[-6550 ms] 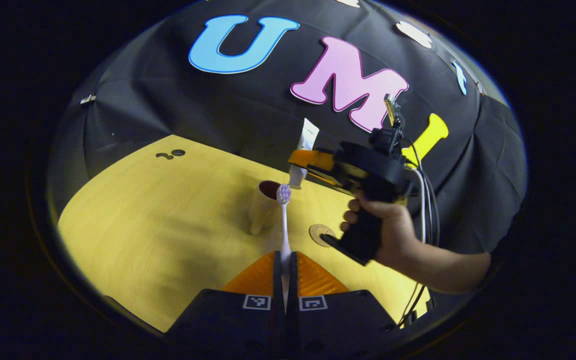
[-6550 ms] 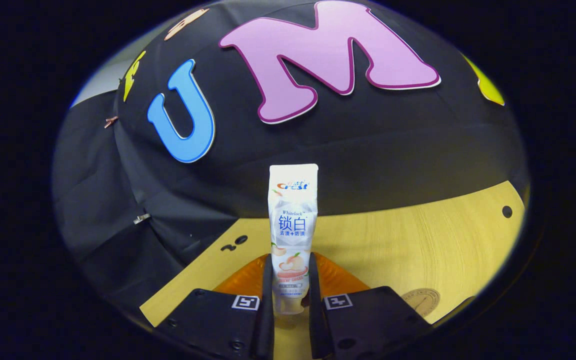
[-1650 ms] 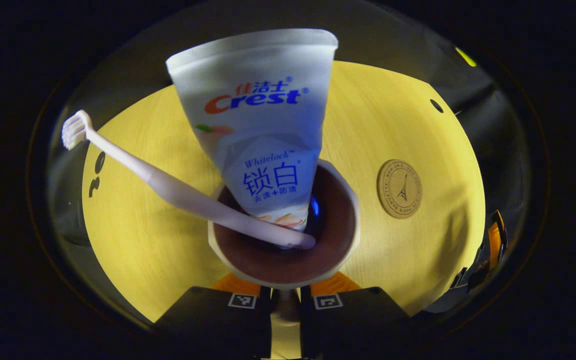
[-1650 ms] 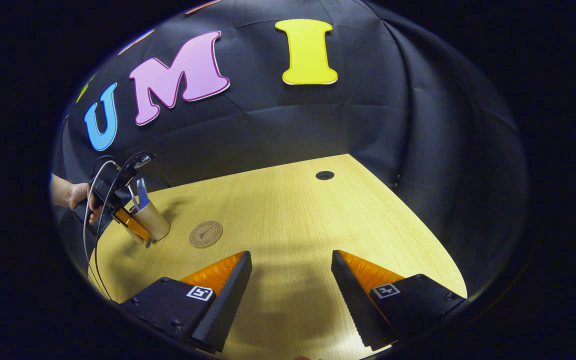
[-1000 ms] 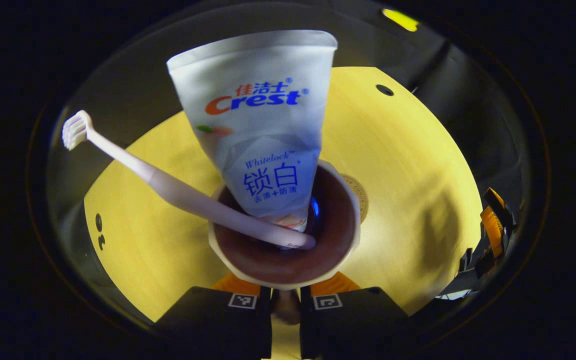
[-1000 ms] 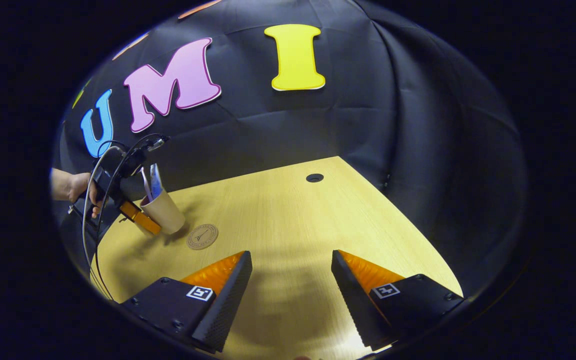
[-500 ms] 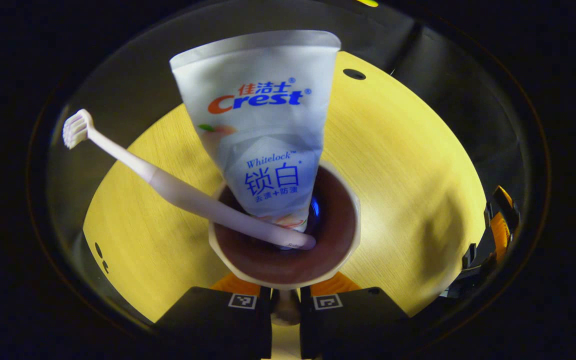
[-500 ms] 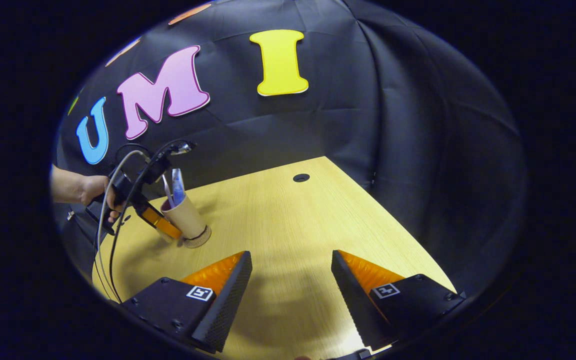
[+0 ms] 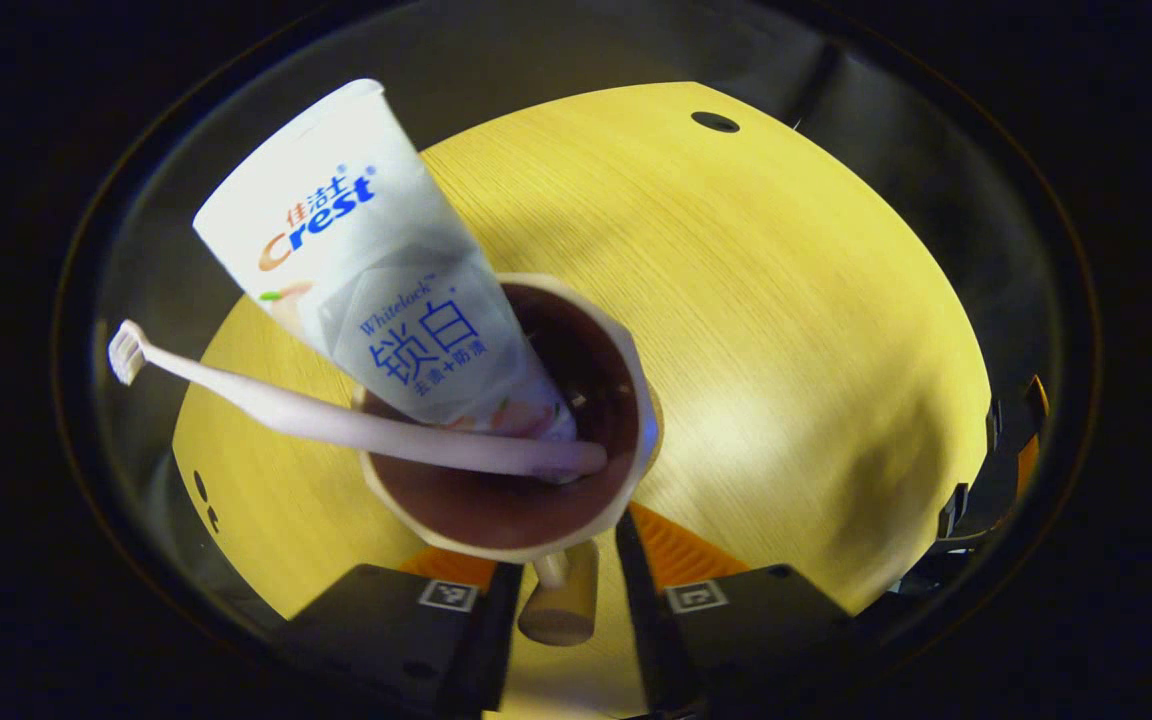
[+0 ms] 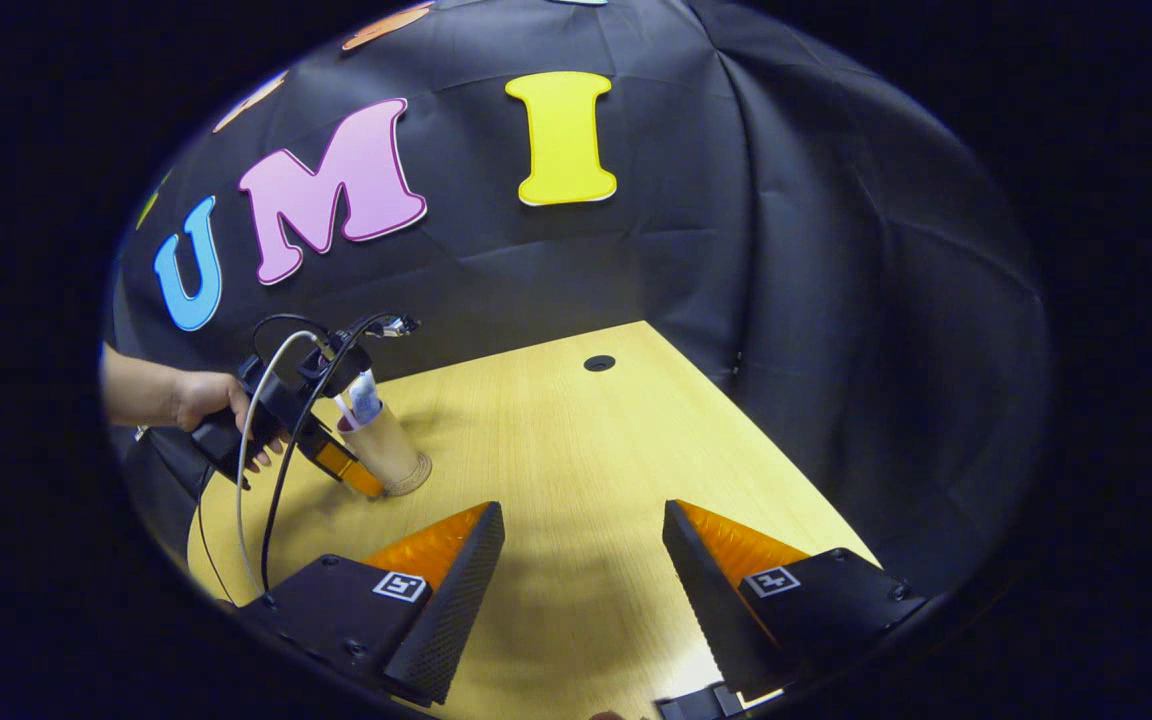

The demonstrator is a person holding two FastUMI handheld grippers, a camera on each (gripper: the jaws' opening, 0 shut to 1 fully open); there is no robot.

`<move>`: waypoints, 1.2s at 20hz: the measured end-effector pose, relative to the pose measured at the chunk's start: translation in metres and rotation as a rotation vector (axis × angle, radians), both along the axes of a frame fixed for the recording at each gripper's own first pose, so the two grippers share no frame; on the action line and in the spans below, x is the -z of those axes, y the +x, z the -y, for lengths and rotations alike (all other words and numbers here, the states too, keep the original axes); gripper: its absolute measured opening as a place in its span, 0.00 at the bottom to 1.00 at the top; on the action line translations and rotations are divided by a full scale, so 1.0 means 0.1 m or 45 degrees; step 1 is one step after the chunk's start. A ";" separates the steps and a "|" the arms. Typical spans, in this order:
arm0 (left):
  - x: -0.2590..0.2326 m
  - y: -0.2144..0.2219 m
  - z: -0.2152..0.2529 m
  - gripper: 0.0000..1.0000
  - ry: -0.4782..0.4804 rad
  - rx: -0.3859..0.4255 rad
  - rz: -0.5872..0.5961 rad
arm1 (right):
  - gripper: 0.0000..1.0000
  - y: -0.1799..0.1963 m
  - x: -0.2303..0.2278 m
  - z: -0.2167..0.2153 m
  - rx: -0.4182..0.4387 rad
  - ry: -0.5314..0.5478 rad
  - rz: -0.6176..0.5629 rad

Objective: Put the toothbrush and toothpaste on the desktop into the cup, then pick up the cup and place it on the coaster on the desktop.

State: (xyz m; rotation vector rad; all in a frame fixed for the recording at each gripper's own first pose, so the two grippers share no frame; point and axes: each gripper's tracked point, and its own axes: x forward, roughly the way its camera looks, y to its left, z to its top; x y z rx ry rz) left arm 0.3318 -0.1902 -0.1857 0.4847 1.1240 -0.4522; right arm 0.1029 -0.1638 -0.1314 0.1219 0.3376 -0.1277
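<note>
Left gripper view looks straight down into the cup point(image 9: 506, 420), and the left gripper point(image 9: 561, 610) has its fingers spread a little, one on each side of the cup's handle point(image 9: 561, 600) at six o'clock, with a sliver of daylight either side, so nothing is clamped. The toothpaste point(image 9: 376, 270) leans out of the cup toward eleven o'clock, and the toothbrush point(image 9: 336, 425) lies across the rim, bristles way out at nine o'clock. Over in the right gripper view, the cup sits on the coaster point(image 10: 414, 478) at nine o'clock on the desktop point(image 10: 576, 470), the left gripper right beside it in a hand point(image 10: 211, 400). The right gripper point(image 10: 584, 570) hangs wide apart above bare wood, holding nothing.

So the placing looks done, and the risk now is the getaway. Those fingers flank the handle closely; I'd say a crooked pull-back could hook it and drag the cup off the coaster, or tip it. Both toothpaste and toothbrush lean the same way, well past the rim, so the load looks top-heavy toward that side, and a nudge could topple the cup or flick the toothbrush out. Whether the cup sits centred on the coaster I can't tell; only the coaster's edge peeks out at its base. A straight, slow retreat looks safest.
</note>
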 end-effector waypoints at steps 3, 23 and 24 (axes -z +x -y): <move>-0.30 -0.17 -0.02 0.96 -0.113 -0.042 0.072 | 0.98 -0.14 -0.17 -0.01 0.032 -0.006 0.026; -2.66 -2.20 -1.55 0.97 -0.825 -0.287 1.205 | 0.98 -1.31 -0.96 -1.53 -0.082 -0.145 0.212; -2.68 -2.31 -1.63 0.97 -0.839 -0.315 1.247 | 0.98 -1.35 -0.97 -1.64 -0.106 -0.145 0.218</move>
